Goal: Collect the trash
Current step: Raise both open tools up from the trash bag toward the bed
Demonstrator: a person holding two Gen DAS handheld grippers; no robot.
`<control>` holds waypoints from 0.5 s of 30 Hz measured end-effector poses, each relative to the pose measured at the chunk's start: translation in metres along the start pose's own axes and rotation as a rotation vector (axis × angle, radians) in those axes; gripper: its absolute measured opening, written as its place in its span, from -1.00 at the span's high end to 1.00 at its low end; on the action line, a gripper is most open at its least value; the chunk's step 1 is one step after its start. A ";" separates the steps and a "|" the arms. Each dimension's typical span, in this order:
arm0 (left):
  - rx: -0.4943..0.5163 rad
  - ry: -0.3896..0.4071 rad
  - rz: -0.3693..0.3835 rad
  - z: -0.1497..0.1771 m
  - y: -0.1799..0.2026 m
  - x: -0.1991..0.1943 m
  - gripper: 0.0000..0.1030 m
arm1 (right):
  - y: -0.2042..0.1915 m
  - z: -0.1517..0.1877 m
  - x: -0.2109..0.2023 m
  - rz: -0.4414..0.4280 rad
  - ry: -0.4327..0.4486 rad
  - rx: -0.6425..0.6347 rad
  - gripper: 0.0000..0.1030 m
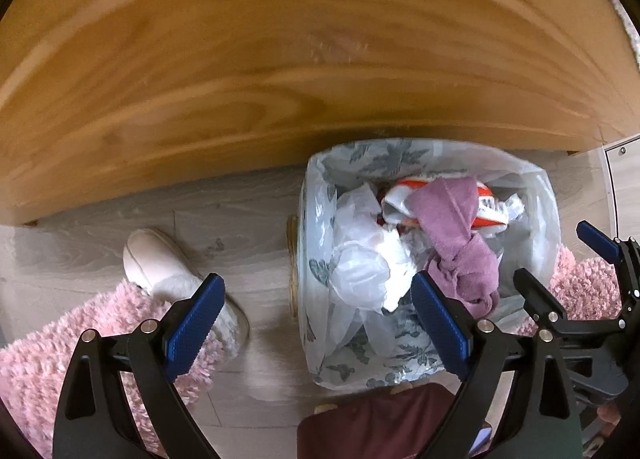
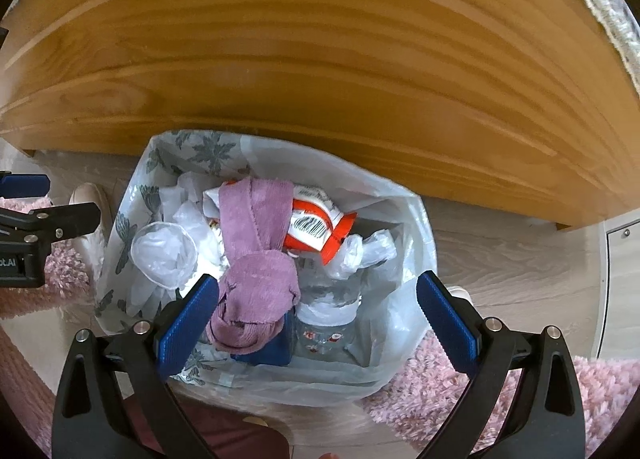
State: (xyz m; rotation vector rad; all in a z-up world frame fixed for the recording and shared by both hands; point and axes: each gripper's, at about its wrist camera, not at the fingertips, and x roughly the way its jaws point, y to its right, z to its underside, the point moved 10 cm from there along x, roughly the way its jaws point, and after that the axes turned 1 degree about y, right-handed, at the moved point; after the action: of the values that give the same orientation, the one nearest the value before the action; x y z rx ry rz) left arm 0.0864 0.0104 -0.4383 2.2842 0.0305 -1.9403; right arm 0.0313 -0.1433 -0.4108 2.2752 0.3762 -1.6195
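Note:
A bin lined with a clear, leaf-printed trash bag (image 1: 316,251) (image 2: 412,219) stands on the floor against a wooden panel. Inside lie a knotted purple cloth (image 1: 460,243) (image 2: 260,259), a red-and-white wrapper (image 1: 488,215) (image 2: 320,227), crumpled clear plastic (image 1: 360,259) (image 2: 164,255) and a clear bottle (image 2: 328,311). My left gripper (image 1: 320,327) hangs open above the bin's left rim, nothing between its fingers. My right gripper (image 2: 318,315) is open directly over the bag, just above the purple cloth, and it also shows at the right edge (image 1: 560,255) of the left wrist view.
A broad wooden panel (image 1: 300,71) (image 2: 320,71) fills the back. A fluffy pink rug (image 1: 36,359) (image 2: 440,391) lies on the pale wood floor on both sides of the bin. A white furry slipper (image 1: 160,271) rests left of the bin. Dark red fabric (image 1: 380,423) sits at the front.

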 end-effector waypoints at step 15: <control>0.086 0.357 0.067 -0.041 0.030 -0.078 -0.85 | 0.024 -0.044 -0.075 0.057 0.339 0.045 -0.84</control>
State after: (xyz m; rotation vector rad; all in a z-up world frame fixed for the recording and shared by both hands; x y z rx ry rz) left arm 0.1168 -0.0085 -0.3528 2.6207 -0.0913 -1.5086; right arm 0.0538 -0.1492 -0.3238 2.5729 0.3522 -1.2247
